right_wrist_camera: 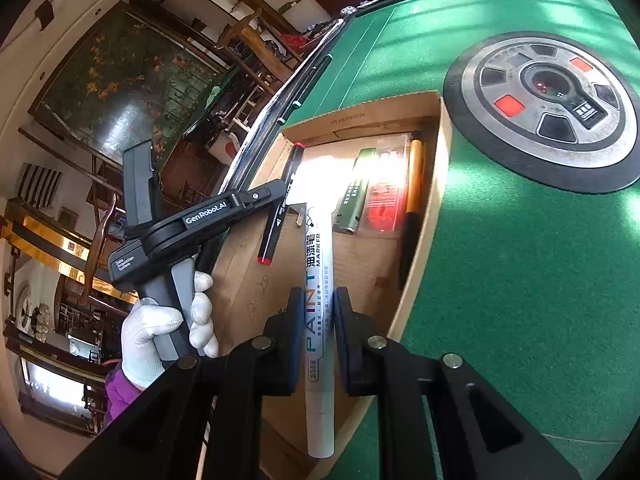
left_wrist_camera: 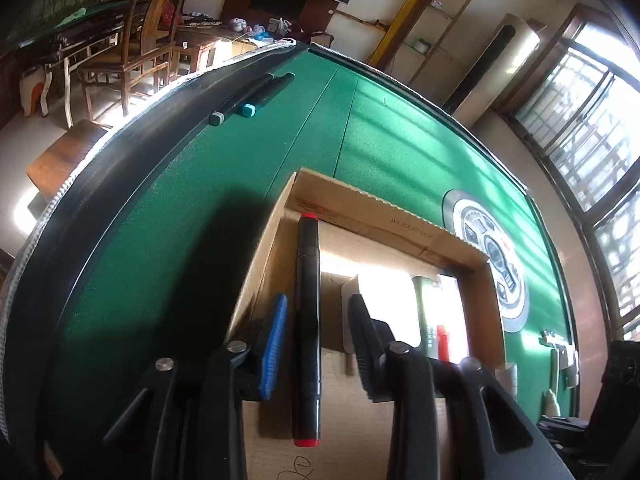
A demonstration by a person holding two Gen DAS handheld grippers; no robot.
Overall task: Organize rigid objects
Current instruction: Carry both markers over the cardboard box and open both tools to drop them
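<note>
Left tongs (left_wrist_camera: pixel 318 344): parted, black marker (left_wrist_camera: pixel 307 320) lay loose between them.
Right tongs (right_wrist_camera: pixel 317 320): clamped white pen (right_wrist_camera: pixel 318 300) reading "PAINT MARKER", "S558".
Left tool body: "GenRobot.AI".

The white paint marker (right_wrist_camera: pixel 320 320) reads "PAINT", "MARKER" and "S558"; the left tongs (right_wrist_camera: pixel 276 196) carry "GenRobot.AI" on their body.

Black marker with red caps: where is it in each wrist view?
Left wrist: black marker lower centre, lying lengthwise between the open left gripper fingers, in the cardboard box.
Right wrist: same marker centre-left, along the box's left side.
Shared landmark: round control panel on the green table.
</note>
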